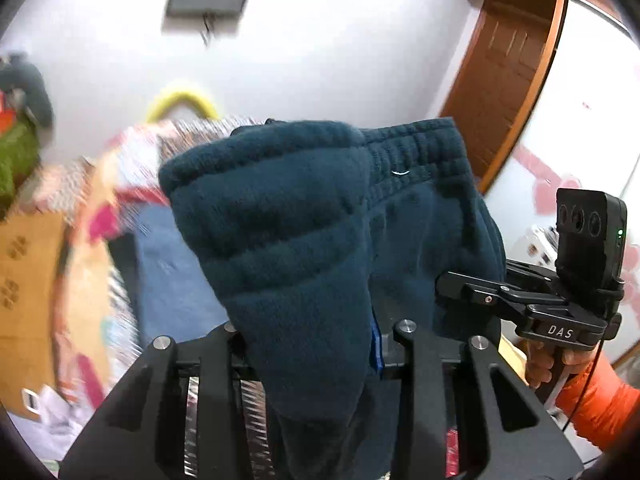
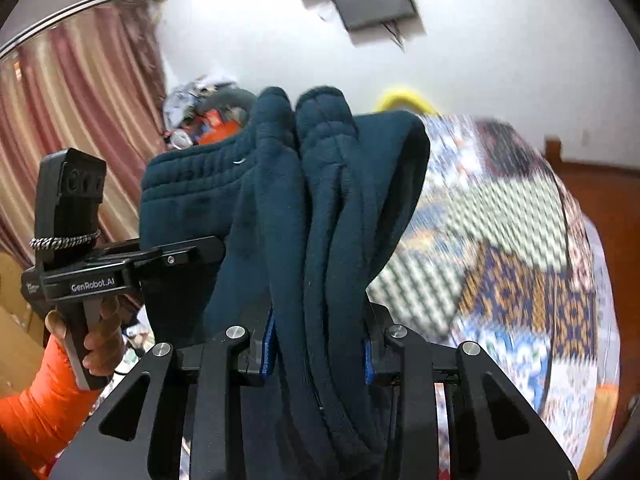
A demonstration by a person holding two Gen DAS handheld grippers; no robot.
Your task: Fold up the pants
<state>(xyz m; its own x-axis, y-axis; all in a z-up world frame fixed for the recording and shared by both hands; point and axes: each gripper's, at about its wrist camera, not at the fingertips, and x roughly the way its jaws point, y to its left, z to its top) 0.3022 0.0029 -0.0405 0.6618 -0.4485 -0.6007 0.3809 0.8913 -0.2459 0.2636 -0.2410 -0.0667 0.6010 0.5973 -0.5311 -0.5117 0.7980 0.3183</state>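
Dark teal fleece pants [image 1: 304, 232] hang in the air, bunched in thick folds, with the ribbed elastic waistband [image 1: 416, 160] toward the right. My left gripper [image 1: 320, 344] is shut on a thick fold of the pants; the cloth hides its pads. My right gripper [image 2: 318, 354] is shut on several layers of the pants [image 2: 332, 208], blue pads [image 2: 269, 344] showing at each side. Each gripper shows in the other's view, clamped on the same garment: the right one [image 1: 460, 284] and the left one [image 2: 188, 256]. The waistband shows in the right wrist view [image 2: 188, 184] too.
A patterned bedspread [image 2: 500, 240] lies below and to the right, blurred. A blue cloth [image 1: 176, 272] and cardboard box [image 1: 28, 288] lie below left. A wooden door [image 1: 500, 92], curtain [image 2: 68, 120], white wall and clutter pile [image 2: 208, 108] surround. Orange-sleeved arms [image 2: 36, 396] hold the grippers.
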